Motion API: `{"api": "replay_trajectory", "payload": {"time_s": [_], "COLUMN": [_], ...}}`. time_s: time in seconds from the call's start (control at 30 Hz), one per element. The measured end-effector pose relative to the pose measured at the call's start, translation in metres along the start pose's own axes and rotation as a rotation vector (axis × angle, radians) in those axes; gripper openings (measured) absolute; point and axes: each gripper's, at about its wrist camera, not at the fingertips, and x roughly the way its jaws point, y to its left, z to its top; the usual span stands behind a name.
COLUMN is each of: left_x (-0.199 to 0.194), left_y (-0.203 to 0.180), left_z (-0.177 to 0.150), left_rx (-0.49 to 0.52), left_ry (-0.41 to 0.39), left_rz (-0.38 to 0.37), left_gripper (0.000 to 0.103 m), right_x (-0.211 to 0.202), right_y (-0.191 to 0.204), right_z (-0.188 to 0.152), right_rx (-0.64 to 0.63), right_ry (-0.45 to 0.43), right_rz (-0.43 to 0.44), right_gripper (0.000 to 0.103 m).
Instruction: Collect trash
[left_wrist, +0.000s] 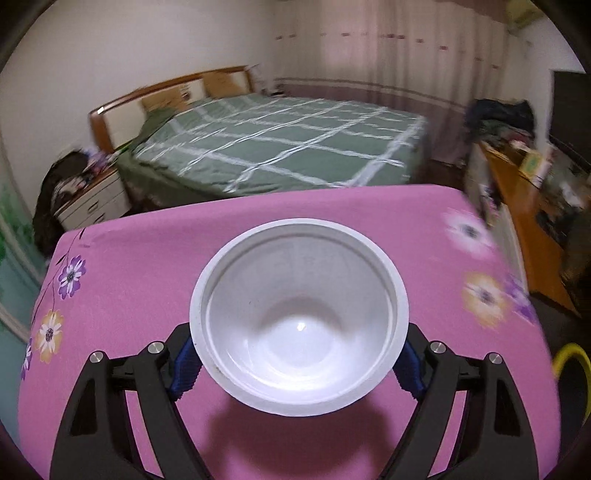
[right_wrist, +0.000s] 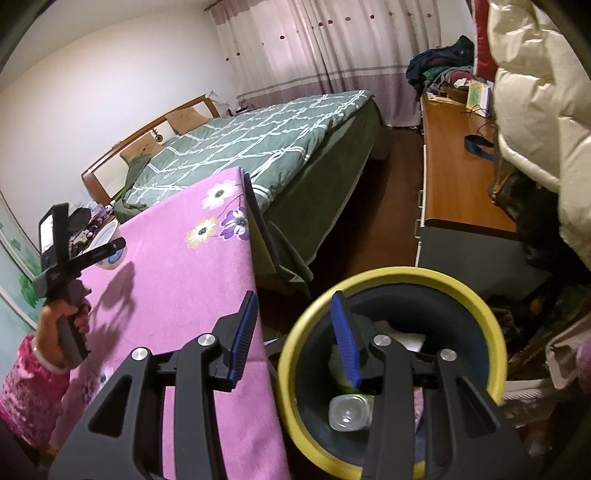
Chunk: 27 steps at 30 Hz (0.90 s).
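Observation:
A white plastic bowl sits empty and upright between the blue pads of my left gripper, which press on its sides. Its shadow falls on the pink flowered tablecloth below. The right wrist view shows the same bowl at the table's far left, held by the left gripper in a person's hand. My right gripper stands open with nothing in it, over the gap between the table's edge and a yellow-rimmed bin. Inside the bin lies a clear bottle with some white paper.
The bin's yellow rim shows off the table's right side. A green checked bed stands beyond the table, with dark floor between. A wooden dresser with clutter runs along the right. A cream padded jacket hangs close at the upper right.

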Motion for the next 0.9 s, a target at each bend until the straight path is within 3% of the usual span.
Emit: {"api": "replay_trajectory", "payload": {"time_s": [0.33, 0.6, 0.67, 0.73, 0.8, 0.9], "left_x": [-0.092, -0.121, -0.12, -0.119, -0.122, -0.137], "left_y": [-0.14, -0.282, -0.313, -0.332, -0.332, -0.296], "left_z": [-0.048, -0.094, -0.104, -0.111, -0.113, -0.107], "left_rx": [0.202, 0.365, 0.408, 0.442, 0.435, 0.391], "left_ry": [-0.036, 0.062, 0.086, 0.098, 0.104, 0.102], "left_rz": [-0.252, -0.467, -0.506, -0.514, -0.5, -0.498], "left_gripper": [0.082, 0.083, 0.084, 0.093, 0.094, 0.094], "right_x": [-0.059, -0.11, -0.118, -0.128, -0.132, -0.133], "right_y": [-0.04, -0.088, -0.094, -0.098, -0.099, -0.091], "right_z": [-0.03, -0.059, -0.063, -0.068, -0.071, -0.07], "right_rx": [0.038, 0.11, 0.126, 0.134, 0.137, 0.127], "right_ry": [-0.055, -0.098, -0.106, -0.127, -0.136, -0.143], "right_rz": [-0.082, -0.206, -0.226, -0.252, -0.257, -0.231], "right_gripper": [0.04, 0.04, 0.05, 0.052, 0.052, 0.052]}}
